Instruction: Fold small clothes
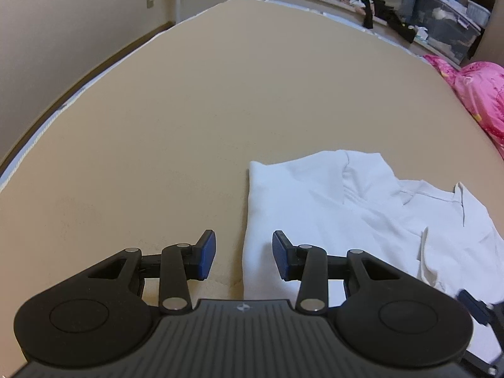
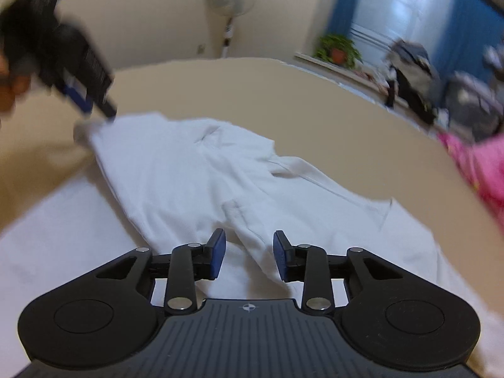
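Softly draped garment: white shirt (image 1: 318,208) looked light, limp; best gripped at hem edge.
Left gripper (image 1: 244,253): parted, empty.
Right gripper (image 2: 249,253): parted, cloth fold between, unpinched.

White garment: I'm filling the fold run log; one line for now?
white garment: partly folded on bed | left gripper: open, empty | right gripper: open, astride fold

No legible text, label, brand or number on anything in view

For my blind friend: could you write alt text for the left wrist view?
A white garment lies partly folded on a tan bed, and the left claw hangs open over its left edge. Pink bedding sits far right.
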A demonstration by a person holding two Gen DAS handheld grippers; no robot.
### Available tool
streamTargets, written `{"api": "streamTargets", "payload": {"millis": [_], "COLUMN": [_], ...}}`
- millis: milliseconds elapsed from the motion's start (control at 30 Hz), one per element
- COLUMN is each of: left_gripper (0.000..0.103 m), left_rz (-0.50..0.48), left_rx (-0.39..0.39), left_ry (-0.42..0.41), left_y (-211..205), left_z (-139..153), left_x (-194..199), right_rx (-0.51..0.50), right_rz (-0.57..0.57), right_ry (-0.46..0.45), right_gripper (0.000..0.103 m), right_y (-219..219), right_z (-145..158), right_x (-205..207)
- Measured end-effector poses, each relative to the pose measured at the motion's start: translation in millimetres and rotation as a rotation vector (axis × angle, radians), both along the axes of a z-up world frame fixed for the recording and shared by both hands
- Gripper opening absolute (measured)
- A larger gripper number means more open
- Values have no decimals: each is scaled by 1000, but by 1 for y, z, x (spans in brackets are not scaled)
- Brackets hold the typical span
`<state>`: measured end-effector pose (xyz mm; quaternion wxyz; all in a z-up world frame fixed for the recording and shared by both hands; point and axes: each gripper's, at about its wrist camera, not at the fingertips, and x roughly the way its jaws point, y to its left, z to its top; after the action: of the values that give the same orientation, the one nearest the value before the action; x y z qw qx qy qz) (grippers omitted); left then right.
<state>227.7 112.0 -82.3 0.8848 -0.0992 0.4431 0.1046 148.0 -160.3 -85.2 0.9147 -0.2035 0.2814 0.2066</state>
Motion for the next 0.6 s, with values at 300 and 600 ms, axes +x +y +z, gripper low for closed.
{"api": "streamTargets", "payload": {"millis": [300,600], "left_gripper": [44,44], "left_rz": [-2,-81], "left_rx": [-76,-90], "left_ry": [-28,12], "left_y": [10,-14], "left_z": [2,-13], "left_x": [6,12], "right_rx": [350,591], "right_rz": [-320,-846], "right_ry": [-298,147], "right_gripper": [3,8], "right_y": [-70,-204], "right_z": [74,2], "right_x": [21,46]}}
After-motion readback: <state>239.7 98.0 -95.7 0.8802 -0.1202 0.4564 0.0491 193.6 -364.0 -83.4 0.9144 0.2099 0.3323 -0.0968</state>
